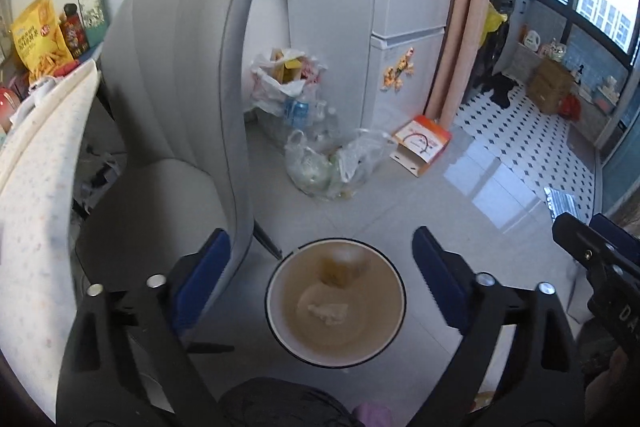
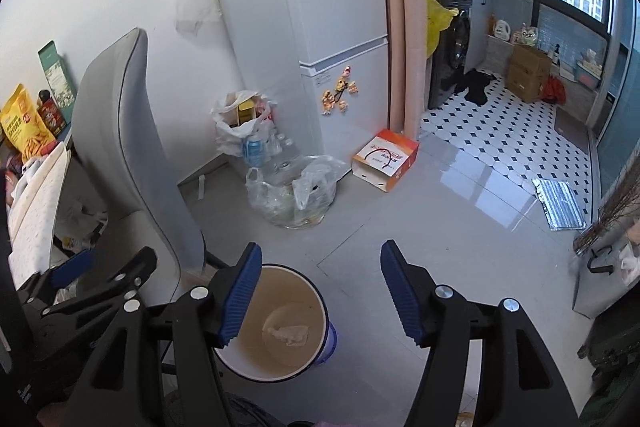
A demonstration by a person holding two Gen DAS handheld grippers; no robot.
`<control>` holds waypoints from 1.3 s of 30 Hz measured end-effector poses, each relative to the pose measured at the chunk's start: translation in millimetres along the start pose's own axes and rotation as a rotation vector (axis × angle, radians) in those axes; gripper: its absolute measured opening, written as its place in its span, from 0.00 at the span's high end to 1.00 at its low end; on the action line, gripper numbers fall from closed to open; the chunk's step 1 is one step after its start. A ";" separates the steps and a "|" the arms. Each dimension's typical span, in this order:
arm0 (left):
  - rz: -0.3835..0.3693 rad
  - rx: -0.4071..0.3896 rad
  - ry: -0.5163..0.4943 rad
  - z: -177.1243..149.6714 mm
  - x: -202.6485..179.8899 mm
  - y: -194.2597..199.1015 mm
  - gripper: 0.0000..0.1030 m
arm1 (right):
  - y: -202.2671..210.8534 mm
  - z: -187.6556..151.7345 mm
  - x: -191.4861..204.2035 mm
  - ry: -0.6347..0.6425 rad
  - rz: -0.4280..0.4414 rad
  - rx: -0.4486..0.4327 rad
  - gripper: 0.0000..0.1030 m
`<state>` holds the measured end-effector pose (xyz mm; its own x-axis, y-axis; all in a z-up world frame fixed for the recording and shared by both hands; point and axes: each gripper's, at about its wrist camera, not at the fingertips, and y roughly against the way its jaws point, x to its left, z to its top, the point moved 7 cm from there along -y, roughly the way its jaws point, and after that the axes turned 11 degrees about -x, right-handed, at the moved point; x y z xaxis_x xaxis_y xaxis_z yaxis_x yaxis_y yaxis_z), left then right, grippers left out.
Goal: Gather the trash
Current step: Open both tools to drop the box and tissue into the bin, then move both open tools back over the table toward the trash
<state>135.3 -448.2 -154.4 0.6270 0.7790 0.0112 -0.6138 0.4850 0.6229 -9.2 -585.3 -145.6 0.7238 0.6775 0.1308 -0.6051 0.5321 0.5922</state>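
Observation:
A round paper bucket [image 1: 336,301] with a dark rim and brown inside sits low between my two grippers; it holds a crumpled white scrap [image 1: 326,311]. It also shows in the right wrist view [image 2: 276,323] with the scrap [image 2: 288,333] on its bottom. My left gripper [image 1: 322,263] is open, its blue pads either side of the bucket, touching nothing. My right gripper [image 2: 318,291] is open and empty, its left pad [image 2: 240,293] over the bucket's rim. The right gripper's body shows at the left wrist view's right edge [image 1: 600,267].
A grey chair [image 1: 180,87] stands left beside a white table [image 1: 36,179] with snack packs. Plastic bags of trash [image 2: 292,191] and bottles lie by the white fridge [image 2: 320,27]. An orange-white carton [image 2: 386,159] and a silver foil sheet [image 2: 558,203] lie on the floor.

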 end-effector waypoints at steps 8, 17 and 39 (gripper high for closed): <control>0.087 -0.031 0.080 8.0 41.0 29.2 0.05 | 23.9 10.2 20.1 0.020 0.036 -0.058 0.19; 0.156 -0.127 0.170 13.7 93.4 91.5 0.05 | 67.4 23.7 71.5 0.101 0.092 -0.118 0.07; 0.286 -0.293 0.329 -4.4 212.6 220.3 0.05 | 184.3 20.5 195.8 0.260 0.227 -0.225 0.07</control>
<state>131.3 -174.0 -18.2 0.2596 0.9574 -0.1267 -0.8766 0.2887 0.3850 27.8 -365.0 5.5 0.4728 0.8810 0.0155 -0.8182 0.4324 0.3789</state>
